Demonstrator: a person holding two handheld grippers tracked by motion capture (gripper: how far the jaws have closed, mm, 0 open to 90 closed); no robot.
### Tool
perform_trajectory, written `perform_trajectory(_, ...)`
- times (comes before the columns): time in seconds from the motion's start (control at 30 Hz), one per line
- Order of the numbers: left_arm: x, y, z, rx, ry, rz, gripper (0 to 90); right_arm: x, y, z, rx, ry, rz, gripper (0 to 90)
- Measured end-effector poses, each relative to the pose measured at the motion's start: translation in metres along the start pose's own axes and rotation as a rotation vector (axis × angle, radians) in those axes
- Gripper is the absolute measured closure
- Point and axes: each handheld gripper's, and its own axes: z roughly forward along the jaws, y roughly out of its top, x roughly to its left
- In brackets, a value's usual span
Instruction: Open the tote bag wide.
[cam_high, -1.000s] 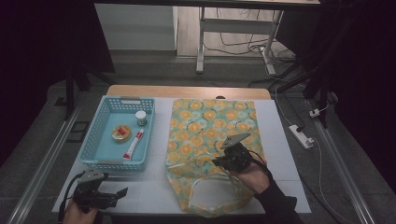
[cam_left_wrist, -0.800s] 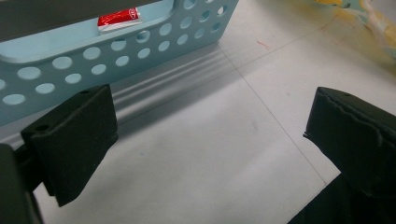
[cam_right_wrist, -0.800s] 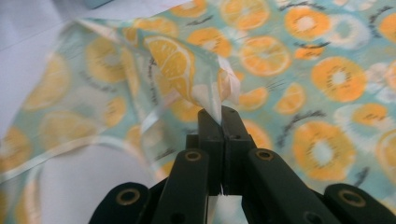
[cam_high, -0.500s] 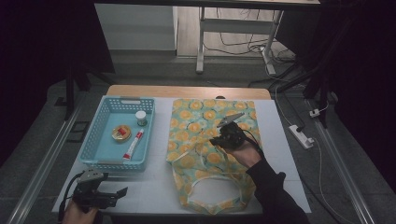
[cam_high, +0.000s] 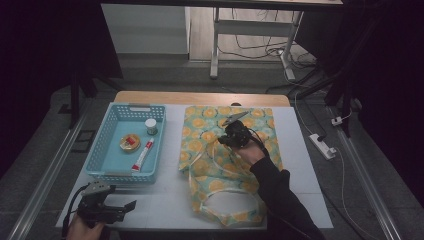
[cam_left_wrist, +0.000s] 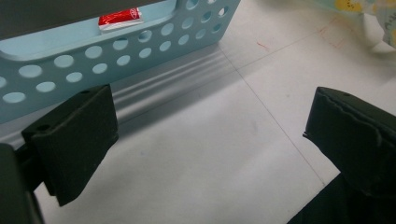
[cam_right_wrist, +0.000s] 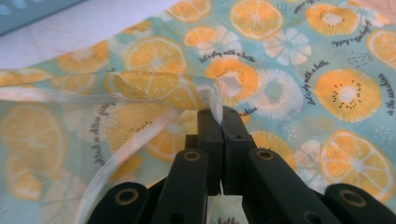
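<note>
right gripper (cam_right_wrist: 220, 116) clamps tote bag (cam_high: 230, 165) fabric mid-table | left gripper (cam_high: 131, 206) wide, near front-left corner | risk: thin pinch, seemingly at the opening hem, slips free

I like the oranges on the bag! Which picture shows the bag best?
The right gripper view: the bag is close up, so the orange slices and small writing are sharp, with the right tool pinching its strap. The high view shows the whole bag, small. The left gripper view catches just a corner.

White table (cam_high: 165, 192), blue basket (cam_high: 102, 150) left, citrus-print bag (cam_high: 210, 125) spread beside it
</note>
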Motion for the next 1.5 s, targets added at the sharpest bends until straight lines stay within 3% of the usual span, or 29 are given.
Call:
perform_trajectory(0.17, 0.0, 0.0, 0.0, -0.002, 0.0, -0.002, 2.8, -0.004, -0.012, 0.018, 0.039, -0.006, 0.025, 85.1)
perform_trajectory(0.27, 0.0, 0.0, 0.0, -0.003, 0.001, -0.004, 2.8, -0.004, -0.017, 0.022, 0.049, -0.009, 0.03, 78.8)
perform_trajectory(0.5, 0.0, 0.0, 0.0, -0.001, 0.003, -0.002, 2.9, -0.004, -0.01, -0.002, -0.025, 0.002, 0.105, 53.4)
perform_trajectory(0.77, 0.0, 0.0, 0.0, 0.0, 0.005, -0.003, 2.9, 0.008, -0.015, -0.028, -0.058, 0.025, 0.129, 33.4)
perform_trajectory(1.07, 0.0, 0.0, 0.0, 0.001, 0.007, -0.003, 2.9, 0.026, -0.031, -0.047, -0.044, 0.037, 0.12, 14.7)
perform_trajectory(1.37, -0.001, 0.0, 0.0, 0.002, 0.009, -0.003, 2.9, 0.055, -0.056, -0.052, 0.011, 0.092, 0.078, 9.4)
perform_trajectory(1.5, -0.001, 0.0, 0.0, 0.002, 0.01, -0.002, 2.9, 0.06, -0.067, -0.044, 0.065, 0.067, 0.048, 7.4)
